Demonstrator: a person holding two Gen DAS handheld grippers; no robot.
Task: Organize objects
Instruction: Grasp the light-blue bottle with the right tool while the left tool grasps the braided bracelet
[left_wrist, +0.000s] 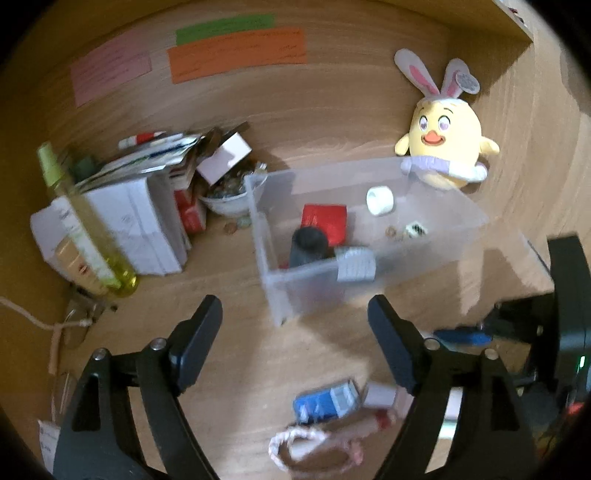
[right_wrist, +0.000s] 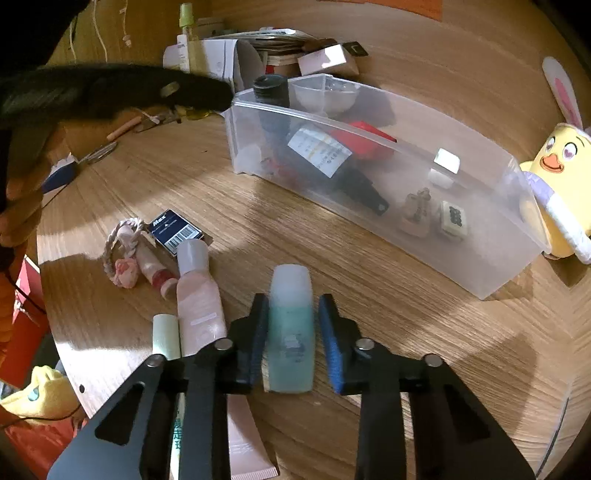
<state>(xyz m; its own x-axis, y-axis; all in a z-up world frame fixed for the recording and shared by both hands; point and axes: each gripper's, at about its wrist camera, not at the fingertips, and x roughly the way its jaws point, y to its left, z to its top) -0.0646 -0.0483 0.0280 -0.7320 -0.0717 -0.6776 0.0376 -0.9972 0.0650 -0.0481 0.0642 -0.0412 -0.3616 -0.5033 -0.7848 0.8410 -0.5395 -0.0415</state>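
The sorting looked partly done. A clear plastic bin (right_wrist: 491, 236) crossed the upper right of the right wrist view and already held a dark bottle (right_wrist: 332, 158) lying on its side, a red box (right_wrist: 364, 138), a small white block (right_wrist: 447, 160), a little figurine (right_wrist: 417, 212) and a patterned tile (right_wrist: 453, 218).

Left on the wooden table (right_wrist: 332, 266), lower left, were a pink bottle (right_wrist: 199, 295), a pale green tube (right_wrist: 166, 336), a dark blue card box (right_wrist: 176, 229) and a braided cord (right_wrist: 122, 251).

At bottom centre, the right gripper (right_wrist: 291, 332) straddled a teal bottle (right_wrist: 291, 332); its left pad touched, its right stood just off, so no grip yet.

In the left wrist view, the left gripper (left_wrist: 295, 325) was spread wide and empty, below the bin.
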